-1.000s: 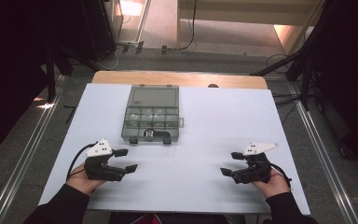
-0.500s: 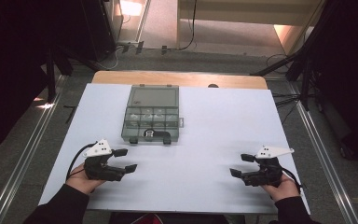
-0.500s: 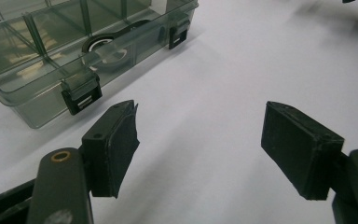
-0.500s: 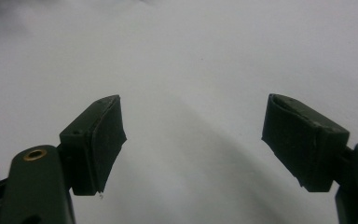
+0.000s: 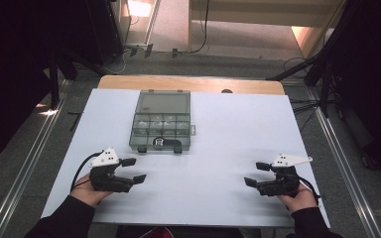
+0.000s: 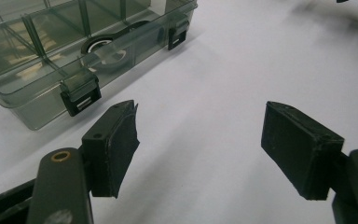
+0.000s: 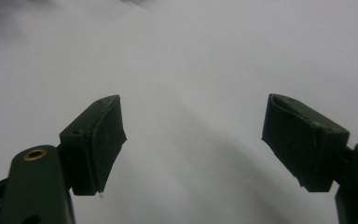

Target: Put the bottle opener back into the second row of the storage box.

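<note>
I have the left hand-held gripper (image 5: 133, 170) resting low on the white worktop (image 5: 218, 148) with its jaws spread wide and nothing between them, and just ahead of it sits the clear compartment box (image 5: 160, 121), lid down, its two dark latches facing me. In the left gripper view the box (image 6: 70, 51) lies up and to the left of the jaws, apart from them. My right hand-held gripper (image 5: 256, 174) is also open and empty, well apart from the box at the worktop's near right.
</note>
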The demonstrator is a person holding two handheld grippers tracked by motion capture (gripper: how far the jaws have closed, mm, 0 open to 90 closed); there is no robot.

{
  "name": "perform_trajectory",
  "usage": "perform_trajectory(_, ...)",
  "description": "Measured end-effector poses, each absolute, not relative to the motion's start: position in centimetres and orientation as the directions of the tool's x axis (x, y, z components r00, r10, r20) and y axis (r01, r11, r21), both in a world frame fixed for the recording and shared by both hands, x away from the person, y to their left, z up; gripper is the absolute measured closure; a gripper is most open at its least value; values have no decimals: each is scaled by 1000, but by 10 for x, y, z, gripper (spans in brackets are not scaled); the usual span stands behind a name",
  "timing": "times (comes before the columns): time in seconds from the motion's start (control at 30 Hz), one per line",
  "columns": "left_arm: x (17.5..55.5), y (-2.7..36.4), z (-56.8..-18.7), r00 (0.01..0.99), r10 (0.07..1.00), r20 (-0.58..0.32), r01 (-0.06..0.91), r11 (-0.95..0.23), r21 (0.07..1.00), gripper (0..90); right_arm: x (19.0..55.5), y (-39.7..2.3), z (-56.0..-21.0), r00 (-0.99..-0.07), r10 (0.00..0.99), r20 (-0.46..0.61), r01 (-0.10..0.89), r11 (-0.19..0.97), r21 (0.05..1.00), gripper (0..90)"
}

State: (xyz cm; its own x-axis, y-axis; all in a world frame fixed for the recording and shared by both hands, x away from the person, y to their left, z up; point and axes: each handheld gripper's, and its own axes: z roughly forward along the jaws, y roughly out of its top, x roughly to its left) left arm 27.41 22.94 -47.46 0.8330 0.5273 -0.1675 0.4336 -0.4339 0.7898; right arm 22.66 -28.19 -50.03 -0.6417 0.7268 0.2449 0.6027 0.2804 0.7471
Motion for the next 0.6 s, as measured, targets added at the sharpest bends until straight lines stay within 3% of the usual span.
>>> perform_trajectory(0.6, 274, 229, -474, 834, 525, -168, 433, -435, 790, 268, 226, -282, -501, -644, 726, 243, 602, 286, 745, 220)
